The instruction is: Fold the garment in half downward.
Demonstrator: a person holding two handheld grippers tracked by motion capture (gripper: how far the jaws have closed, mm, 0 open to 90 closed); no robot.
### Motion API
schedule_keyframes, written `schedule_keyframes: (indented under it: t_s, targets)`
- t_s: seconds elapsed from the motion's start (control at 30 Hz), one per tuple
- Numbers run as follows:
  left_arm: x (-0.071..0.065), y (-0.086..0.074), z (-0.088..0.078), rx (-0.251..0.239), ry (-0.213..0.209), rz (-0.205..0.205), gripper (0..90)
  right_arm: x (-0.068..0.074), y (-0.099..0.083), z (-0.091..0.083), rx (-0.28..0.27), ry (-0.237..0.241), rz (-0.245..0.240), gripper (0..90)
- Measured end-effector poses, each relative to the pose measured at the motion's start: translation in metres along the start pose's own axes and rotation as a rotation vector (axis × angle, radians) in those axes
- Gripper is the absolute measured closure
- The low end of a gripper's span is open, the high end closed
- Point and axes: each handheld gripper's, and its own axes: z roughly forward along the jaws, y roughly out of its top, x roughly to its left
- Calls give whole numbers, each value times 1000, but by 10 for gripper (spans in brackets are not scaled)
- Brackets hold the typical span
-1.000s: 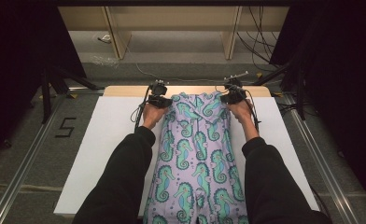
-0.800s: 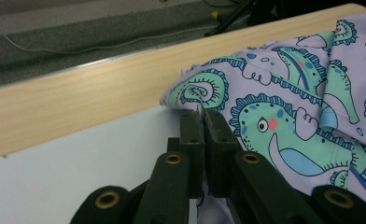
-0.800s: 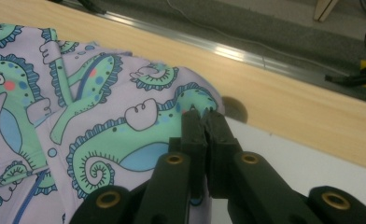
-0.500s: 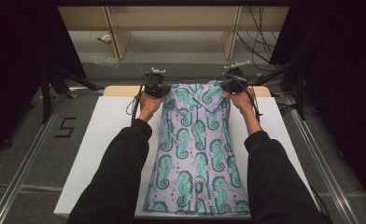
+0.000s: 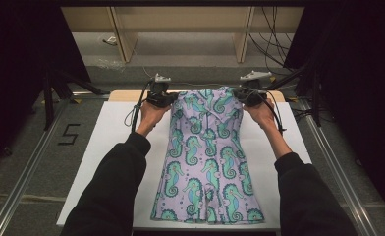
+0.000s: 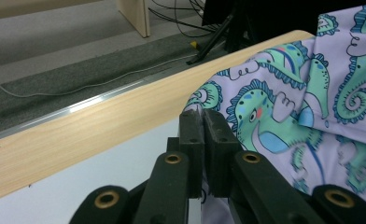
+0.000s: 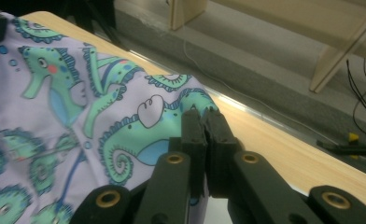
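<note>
A lilac garment (image 5: 207,157) printed with green seahorses lies lengthwise on the white table (image 5: 107,142), its far end lifted off the surface. My left gripper (image 5: 170,100) is shut on the garment's far left corner (image 6: 204,100). My right gripper (image 5: 239,95) is shut on the far right corner (image 7: 190,93). In both gripper views the black jaws stand pressed together with the cloth's edge pinched between them. The near hem rests at the table's front edge, between the person's black sleeves.
A light wooden strip (image 5: 126,94) runs along the table's far edge. Beyond it lie grey floor, wooden furniture legs (image 5: 124,37) and loose cables (image 5: 274,34). Metal rails (image 5: 28,162) flank the table, and a "5" (image 5: 68,133) is marked on the left floor.
Both grippers have risen and drawn away from the person, lifting the garment's far end. The cloth has spread wider and flatter between them.
</note>
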Motion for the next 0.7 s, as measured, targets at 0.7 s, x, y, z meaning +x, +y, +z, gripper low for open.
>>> schedule_keyframes:
  t_s: [0.7]
  targets:
    - [-47,-64,-67,-102,-76,124,858,47,-57,-63,-107,6,-126,883]
